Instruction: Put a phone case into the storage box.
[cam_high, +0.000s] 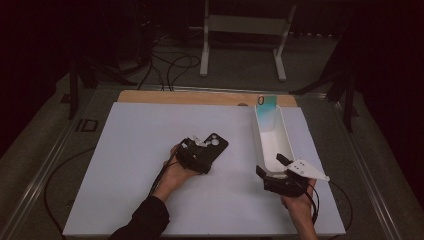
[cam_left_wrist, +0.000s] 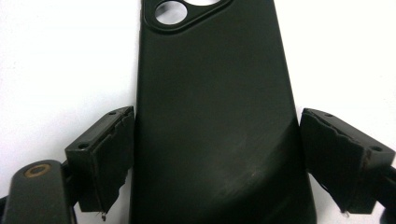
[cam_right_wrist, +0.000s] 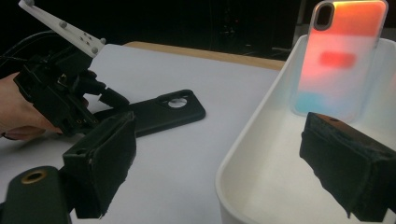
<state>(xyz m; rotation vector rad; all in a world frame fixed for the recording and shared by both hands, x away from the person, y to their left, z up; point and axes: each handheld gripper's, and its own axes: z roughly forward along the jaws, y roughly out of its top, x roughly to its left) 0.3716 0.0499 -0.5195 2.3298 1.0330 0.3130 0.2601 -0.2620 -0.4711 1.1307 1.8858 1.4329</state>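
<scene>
Meanwhile, the left gripper (cam_left_wrist: 215, 163) straddles a black phone case (cam_left_wrist: 210, 107) lying flat at the white table's (cam_high: 140, 140) centre, pads spread just clear of its sides; at four o'clock, the right gripper's (cam_right_wrist: 233, 163) spread jaws bracket a white tray's (cam_right_wrist: 252, 154) near wall.

A white surface (cam_high: 140, 200) is lying over a wooden board (cam_high: 200, 97), whose edge is showing at the side farthest from the tools. Beyond it, a white metal stand (cam_high: 243, 37) is standing on grey floor (cam_high: 240, 75), black cables (cam_high: 167, 65) are trailing, and the room is sitting in darkness.
</scene>
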